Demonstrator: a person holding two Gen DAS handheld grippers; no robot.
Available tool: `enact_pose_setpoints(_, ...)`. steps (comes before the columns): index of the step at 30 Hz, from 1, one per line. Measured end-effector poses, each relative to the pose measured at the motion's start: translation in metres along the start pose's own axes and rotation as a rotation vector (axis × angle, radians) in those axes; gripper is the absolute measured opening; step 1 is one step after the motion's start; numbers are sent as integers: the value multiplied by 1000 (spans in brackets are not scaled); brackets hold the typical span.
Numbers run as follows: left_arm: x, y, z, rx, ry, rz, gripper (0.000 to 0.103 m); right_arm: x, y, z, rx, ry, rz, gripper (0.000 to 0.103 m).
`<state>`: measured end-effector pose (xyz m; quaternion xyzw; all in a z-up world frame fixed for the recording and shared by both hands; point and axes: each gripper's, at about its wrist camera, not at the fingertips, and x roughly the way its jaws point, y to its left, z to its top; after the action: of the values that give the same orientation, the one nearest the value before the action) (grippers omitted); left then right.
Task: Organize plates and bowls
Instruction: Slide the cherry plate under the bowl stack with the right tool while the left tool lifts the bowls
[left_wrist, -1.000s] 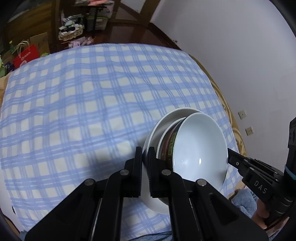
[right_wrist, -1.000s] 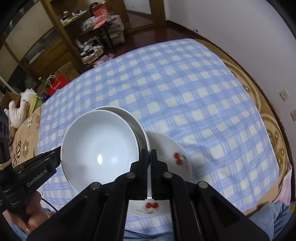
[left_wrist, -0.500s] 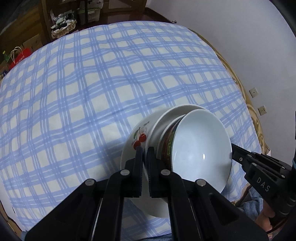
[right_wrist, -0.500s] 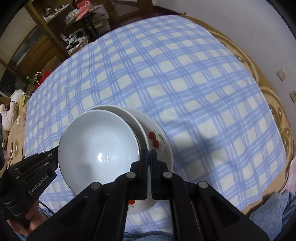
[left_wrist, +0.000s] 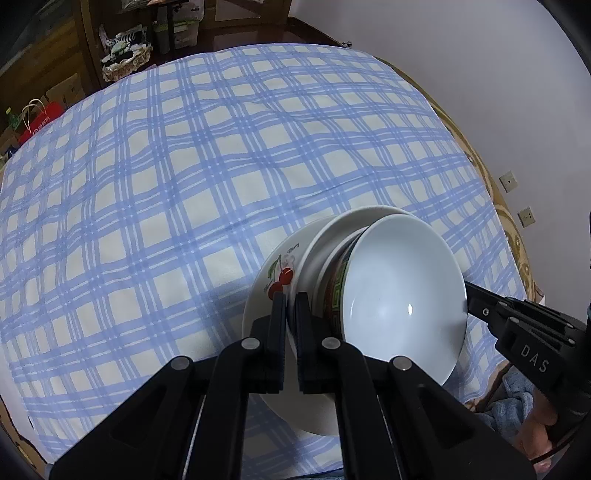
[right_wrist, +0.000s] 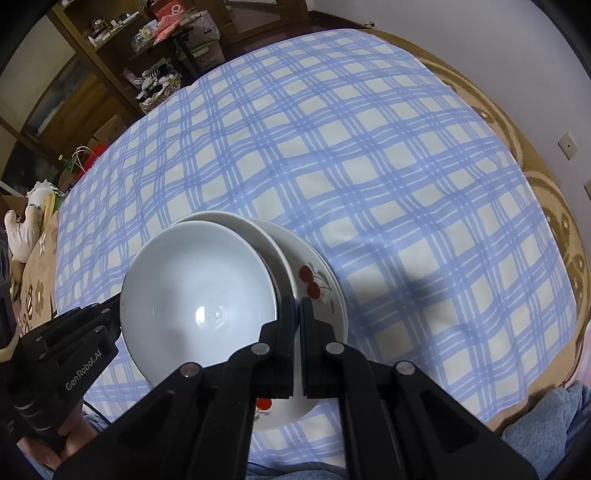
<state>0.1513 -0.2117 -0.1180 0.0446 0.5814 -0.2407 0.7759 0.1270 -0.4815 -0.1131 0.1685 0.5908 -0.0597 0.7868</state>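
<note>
1. The left gripper (left_wrist: 290, 314) is pointed steeply down, its jaws clamped on the rim of the white plate (left_wrist: 314, 254); the opposite rim is pinched by the right gripper (right_wrist: 296, 317), also aimed steeply down.
2. The white plate is held roughly level, mouth up, over the cherry plate (right_wrist: 325, 291) on the checked cloth (right_wrist: 332, 166) of the counter.
3. A patterned bowl (left_wrist: 334, 291) is carried in the white plate, and a white bowl (right_wrist: 199, 295) is nested inside it.
</note>
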Motion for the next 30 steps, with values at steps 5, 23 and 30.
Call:
enact_pose_setpoints(5, -1, -1, -2, 7, 11, 7, 4, -1, -1, -2, -5, 7, -1, 4)
enact_pose_setpoints(23, -4, -2, -3, 62, 52, 25, 13, -1, -5, -2, 5, 62, 39, 4)
enact_pose_setpoints(30, -17, 5, -1, 67, 8, -19, 19, -15, -12, 1, 31, 3, 70, 5)
